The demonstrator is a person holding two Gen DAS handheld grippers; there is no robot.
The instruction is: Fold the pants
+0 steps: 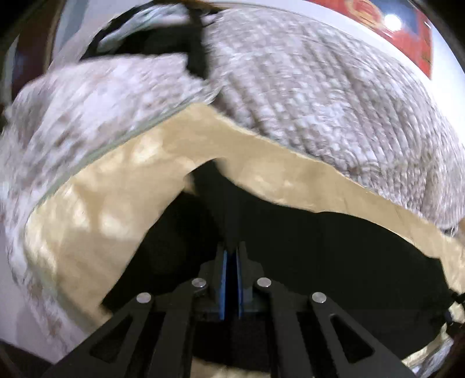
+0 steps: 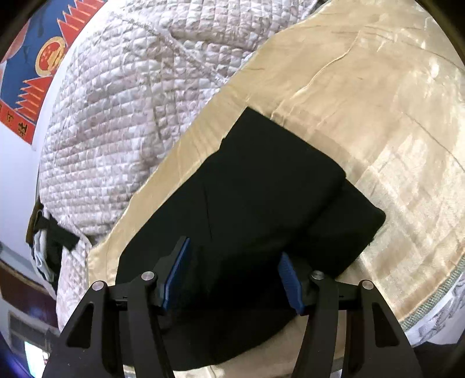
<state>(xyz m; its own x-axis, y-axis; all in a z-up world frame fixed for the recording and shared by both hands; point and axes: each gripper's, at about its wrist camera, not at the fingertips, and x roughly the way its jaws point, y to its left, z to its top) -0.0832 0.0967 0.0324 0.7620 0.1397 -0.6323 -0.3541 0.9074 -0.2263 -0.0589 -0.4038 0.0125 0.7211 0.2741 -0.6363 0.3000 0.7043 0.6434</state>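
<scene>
1. The black pants [image 2: 255,186] lay folded on the bed's tan sheet [image 2: 377,116], long axis running away from the right gripper [image 2: 232,276].
2. That gripper's jaws stood apart, empty, directly over the near edge.
3. The left gripper [image 1: 231,261] was closed; whether it pinched cloth was unclear.

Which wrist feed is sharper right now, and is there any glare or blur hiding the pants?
Left wrist view: motion blur smears the quilt, a bright lamp glare sits top right, and the black pants read as a dark mass without detail. Right wrist view: sharper, folded pants edges clear, sheen on the beige sheet; fisheye bending in both.
</scene>
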